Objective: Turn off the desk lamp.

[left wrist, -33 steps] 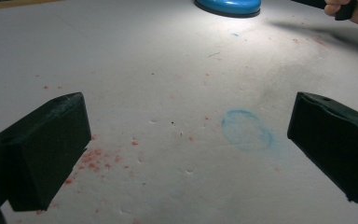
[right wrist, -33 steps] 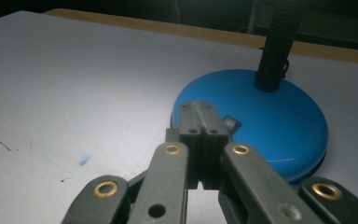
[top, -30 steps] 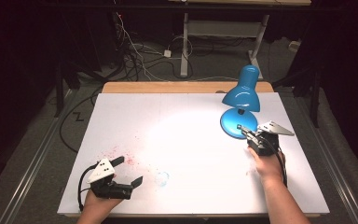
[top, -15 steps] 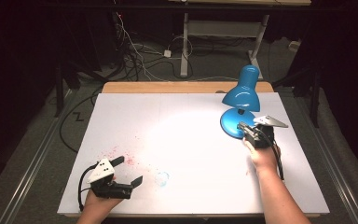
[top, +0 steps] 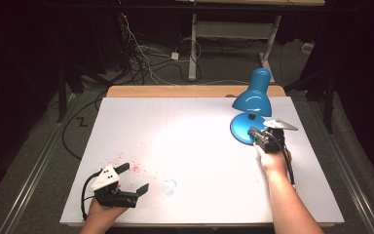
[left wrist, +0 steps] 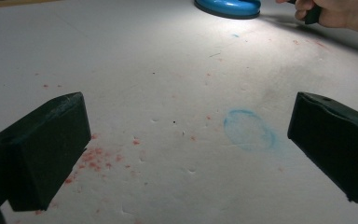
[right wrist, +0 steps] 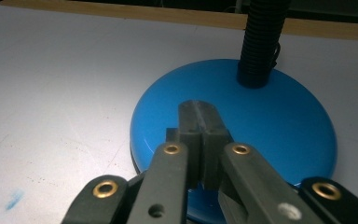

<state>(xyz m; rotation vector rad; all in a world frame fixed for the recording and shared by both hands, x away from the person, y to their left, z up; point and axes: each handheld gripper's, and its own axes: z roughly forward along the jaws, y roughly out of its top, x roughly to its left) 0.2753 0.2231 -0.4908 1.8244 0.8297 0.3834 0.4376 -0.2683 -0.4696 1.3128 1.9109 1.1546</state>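
A blue desk lamp stands lit at the table's back right, its round base flat on the white sheet. My right gripper reaches over the near edge of that base. In the right gripper view its jaws are pressed together with nothing between them, just above the glossy blue base, in front of the black ribbed neck. My left gripper rests at the front left, open and empty; its wide-apart pads frame bare table.
The white table sheet carries a faint blue ring mark beside the left gripper and red speckles. A wooden strip runs along the far edge. Cables and desk legs lie on the floor behind.
My right gripper has slid a little forward and left, onto the lamp's base. The left gripper has stayed where it was.
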